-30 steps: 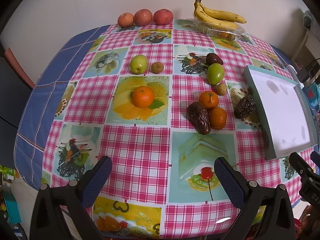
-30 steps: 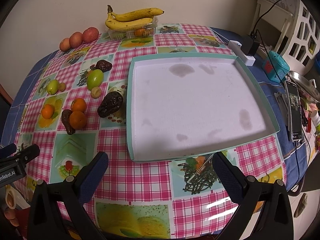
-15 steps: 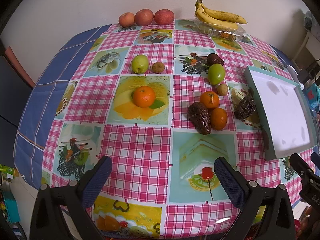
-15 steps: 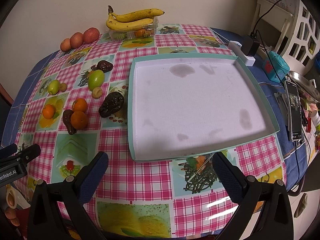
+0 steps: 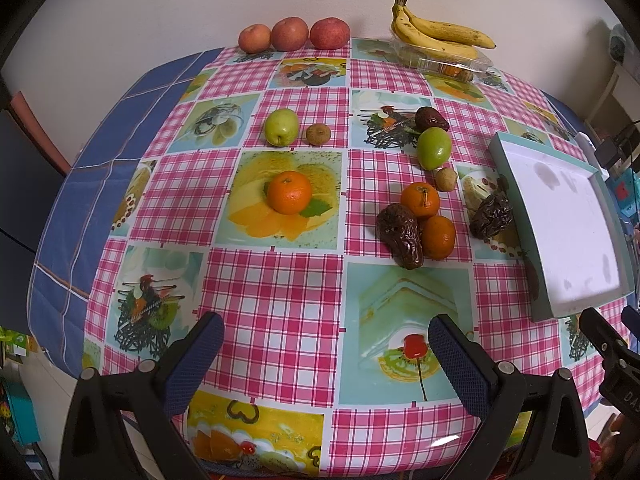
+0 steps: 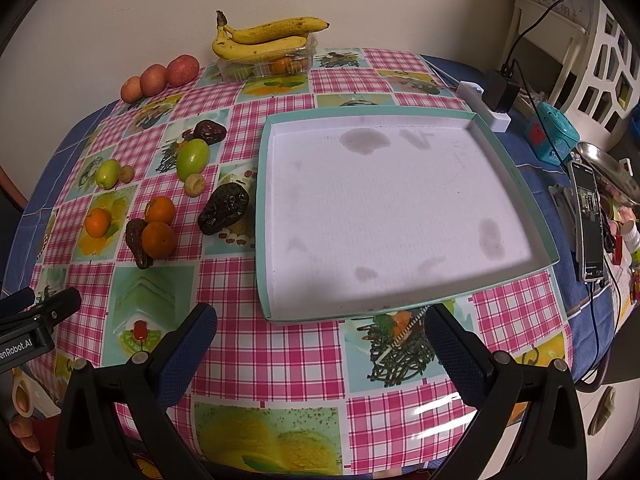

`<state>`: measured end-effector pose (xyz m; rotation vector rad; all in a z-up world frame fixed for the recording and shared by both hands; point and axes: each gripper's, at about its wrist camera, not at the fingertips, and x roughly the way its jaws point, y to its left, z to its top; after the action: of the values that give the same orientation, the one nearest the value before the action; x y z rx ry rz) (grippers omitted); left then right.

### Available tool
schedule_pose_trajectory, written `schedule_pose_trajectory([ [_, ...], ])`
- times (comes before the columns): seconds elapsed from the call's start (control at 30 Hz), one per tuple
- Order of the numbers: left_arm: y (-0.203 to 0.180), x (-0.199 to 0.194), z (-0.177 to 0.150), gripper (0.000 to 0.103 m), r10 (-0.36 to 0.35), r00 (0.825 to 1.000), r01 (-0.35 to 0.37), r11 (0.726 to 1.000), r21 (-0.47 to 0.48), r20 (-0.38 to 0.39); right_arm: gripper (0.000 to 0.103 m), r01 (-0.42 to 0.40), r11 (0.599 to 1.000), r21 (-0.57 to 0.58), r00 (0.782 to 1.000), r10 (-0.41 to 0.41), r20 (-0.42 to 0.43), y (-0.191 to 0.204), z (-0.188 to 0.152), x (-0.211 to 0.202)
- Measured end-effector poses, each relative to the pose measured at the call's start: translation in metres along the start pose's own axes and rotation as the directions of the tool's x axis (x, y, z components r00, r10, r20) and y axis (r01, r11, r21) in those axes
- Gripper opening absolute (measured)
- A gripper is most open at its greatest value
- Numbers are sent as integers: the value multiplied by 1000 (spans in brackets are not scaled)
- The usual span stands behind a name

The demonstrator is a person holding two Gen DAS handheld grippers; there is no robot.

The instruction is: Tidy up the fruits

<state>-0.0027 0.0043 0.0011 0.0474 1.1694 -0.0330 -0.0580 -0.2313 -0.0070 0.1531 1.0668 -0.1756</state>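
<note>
Both jaws gape wide, holding nothing: left gripper [image 5: 326, 354] faces scattered oranges [image 5: 289, 192], dates [image 5: 401, 234] and green fruit [image 5: 281, 127]; right gripper [image 6: 320, 344] faces the tray [image 6: 262, 216], and only its view shows a phone [image 6: 588, 222] far right.

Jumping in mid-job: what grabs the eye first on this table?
The loud pink-checked tablecloth with food pictures dominates, and the big empty teal-rimmed white tray lies on its right side. Left of the tray are scattered loose fruits: three oranges, green fruits, dark wrinkled dates. By the far wall sits a yellow banana bunch on a clear plastic box.
</note>
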Motion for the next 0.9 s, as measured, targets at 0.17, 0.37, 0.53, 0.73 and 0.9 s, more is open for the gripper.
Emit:
schedule_pose_trajectory([
  [0.17,0,0,0,103,0,1000,0,1000,0,0,103,0,1000,-1,1000,0,0,0,0,0],
  [0.37,0,0,0,103,0,1000,0,1000,0,0,103,0,1000,-1,1000,0,0,0,0,1],
  [0.53,0,0,0,103,1,1000,-1,1000,0,-1,103,-1,1000,0,1000,1,0,0,1,1],
  [0.73,8,0,7,103,-1,1000,1,999,-40,16,103,-12,1000,18,1000,11,10,-1,5,0],
  [0.9,17,-1,22,103,2,1000,1,996,-91,23,103,-27,1000,9,999,27,30,4,18,-7],
])
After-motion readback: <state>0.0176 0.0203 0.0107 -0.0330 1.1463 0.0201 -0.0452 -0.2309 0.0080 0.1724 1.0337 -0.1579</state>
